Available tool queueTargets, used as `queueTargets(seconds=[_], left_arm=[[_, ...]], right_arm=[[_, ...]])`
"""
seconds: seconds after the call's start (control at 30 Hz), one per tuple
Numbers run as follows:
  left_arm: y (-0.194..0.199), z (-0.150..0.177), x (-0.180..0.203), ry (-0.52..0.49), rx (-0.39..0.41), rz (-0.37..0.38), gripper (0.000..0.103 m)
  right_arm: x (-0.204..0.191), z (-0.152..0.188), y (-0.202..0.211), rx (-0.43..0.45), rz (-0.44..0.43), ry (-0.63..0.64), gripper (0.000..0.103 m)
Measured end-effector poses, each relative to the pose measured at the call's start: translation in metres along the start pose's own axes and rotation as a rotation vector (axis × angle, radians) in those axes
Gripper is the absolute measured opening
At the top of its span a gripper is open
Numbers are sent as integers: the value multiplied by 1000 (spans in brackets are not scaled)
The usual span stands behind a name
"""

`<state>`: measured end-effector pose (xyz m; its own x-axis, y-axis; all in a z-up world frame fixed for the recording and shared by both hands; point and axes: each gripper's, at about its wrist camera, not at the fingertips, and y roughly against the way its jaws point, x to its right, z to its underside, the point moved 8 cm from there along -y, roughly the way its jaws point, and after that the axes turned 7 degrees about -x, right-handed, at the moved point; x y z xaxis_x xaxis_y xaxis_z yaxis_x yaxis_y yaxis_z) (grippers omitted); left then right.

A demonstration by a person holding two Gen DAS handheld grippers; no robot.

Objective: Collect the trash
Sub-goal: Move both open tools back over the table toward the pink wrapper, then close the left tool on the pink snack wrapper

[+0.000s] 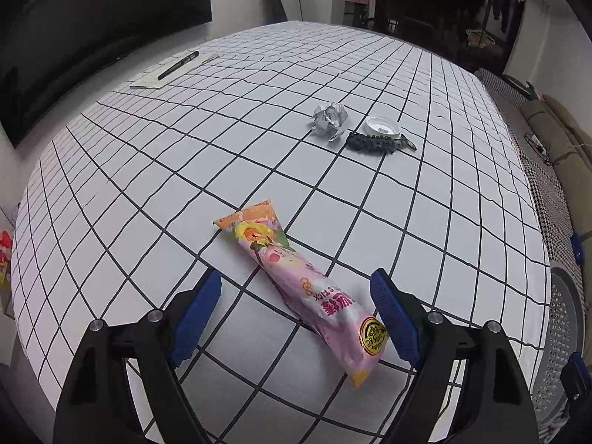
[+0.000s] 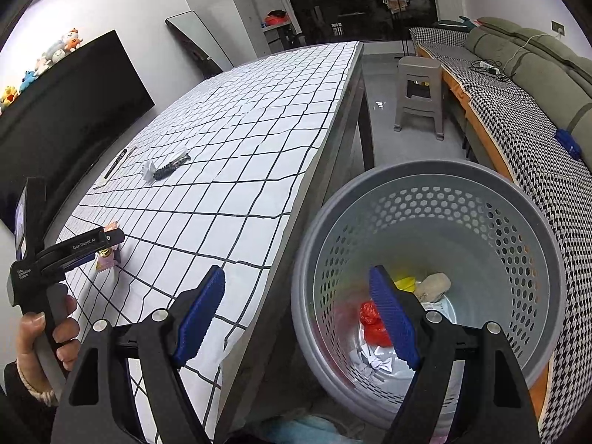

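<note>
A pink and orange snack wrapper (image 1: 307, 288) lies on the checked tablecloth (image 1: 148, 170). My left gripper (image 1: 296, 310) is open, its blue pads either side of the wrapper's near end, not closed on it. A crumpled silver paper ball (image 1: 329, 118) lies farther back. My right gripper (image 2: 296, 314) is open and empty, held over the rim of the grey perforated trash basket (image 2: 518, 222) beside the table. The basket holds red, yellow and white scraps. The left gripper (image 2: 74, 248) also shows in the right wrist view, over the wrapper (image 2: 105, 261).
A white lid (image 1: 383, 125) and a dark beaded string (image 1: 373, 142) lie next to the paper ball. A black pen (image 1: 177, 64) rests on a notepad at the far left. A plastic stool (image 2: 420, 88) and a sofa (image 2: 518, 85) stand beyond the basket.
</note>
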<state>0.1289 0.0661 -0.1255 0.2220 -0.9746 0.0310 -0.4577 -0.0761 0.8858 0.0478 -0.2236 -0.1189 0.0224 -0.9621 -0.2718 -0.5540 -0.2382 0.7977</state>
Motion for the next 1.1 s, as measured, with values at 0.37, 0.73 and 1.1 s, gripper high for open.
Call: queueTargets(seconds=[0.37, 0.73, 1.1], left_arm=[[-6, 3, 3, -5, -22, 62, 29], [8, -4, -5, -48, 30, 71, 16], [16, -33, -33, -85, 87, 66, 16]], right_arm=[[-8, -6, 1, 3, -2, 16, 77], [-30, -18, -10, -15, -37, 43, 77], [-118, -65, -50, -56, -89, 213, 77]])
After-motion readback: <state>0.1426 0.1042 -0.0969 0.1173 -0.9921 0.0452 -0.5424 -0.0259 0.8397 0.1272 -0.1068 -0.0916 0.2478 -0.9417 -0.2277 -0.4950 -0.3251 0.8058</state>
